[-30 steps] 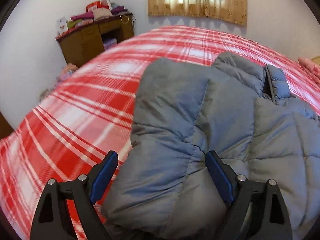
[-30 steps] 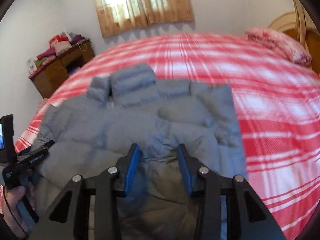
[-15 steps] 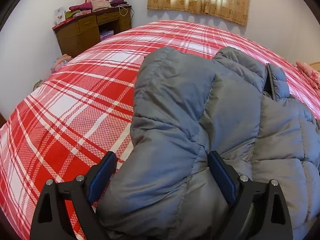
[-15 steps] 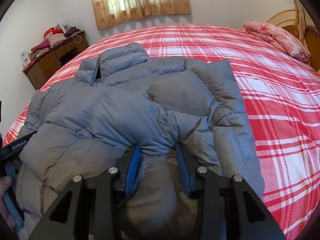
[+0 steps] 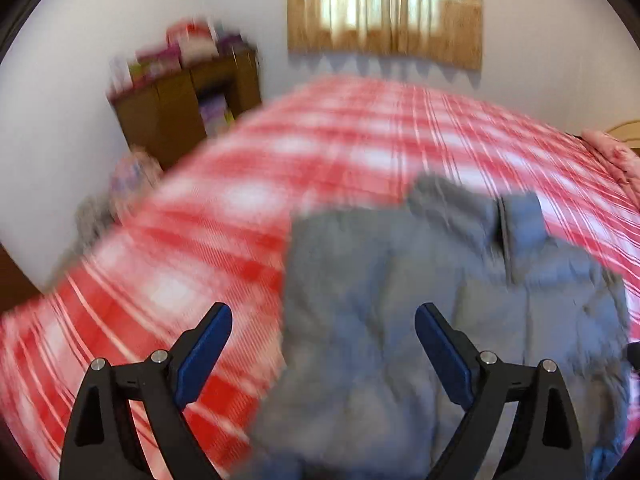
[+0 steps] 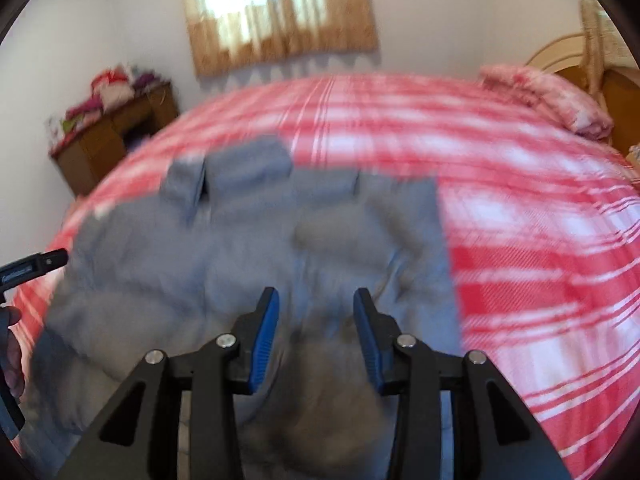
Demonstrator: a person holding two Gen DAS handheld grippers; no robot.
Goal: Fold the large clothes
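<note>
Grey quilted puffer jacket [image 5: 400, 320] spread flat on the red-and-white plaid bedspread [image 5: 200, 240], below and ahead of both tongs. Left gripper [image 5: 323, 344] gapes wide, empty; right gripper [image 6: 316, 332] stands partly open, empty.

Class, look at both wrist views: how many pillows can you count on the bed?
1. A pink pillow lies at the far right end of the bed, by the wooden headboard. Others may be hidden beyond the frame edge.
</note>
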